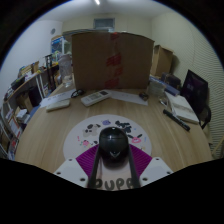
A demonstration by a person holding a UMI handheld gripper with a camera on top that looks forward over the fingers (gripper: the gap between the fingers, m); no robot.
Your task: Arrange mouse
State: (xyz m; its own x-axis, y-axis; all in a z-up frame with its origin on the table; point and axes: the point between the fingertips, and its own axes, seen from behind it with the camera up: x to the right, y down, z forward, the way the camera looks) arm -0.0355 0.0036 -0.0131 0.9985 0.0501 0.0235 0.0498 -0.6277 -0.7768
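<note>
A black mouse sits between my gripper's two fingers, whose purple pads press on its left and right sides. The gripper is shut on the mouse. Under and ahead of it lies a round white mouse mat with small printed drawings and dark lettering near the fingers, on a round wooden table. I cannot tell whether the mouse rests on the mat or is held just above it.
A big cardboard box stands at the table's far side. Two white flat devices lie before it. A dark screen, papers and a dark pen are at the right. Cluttered shelves stand at the left.
</note>
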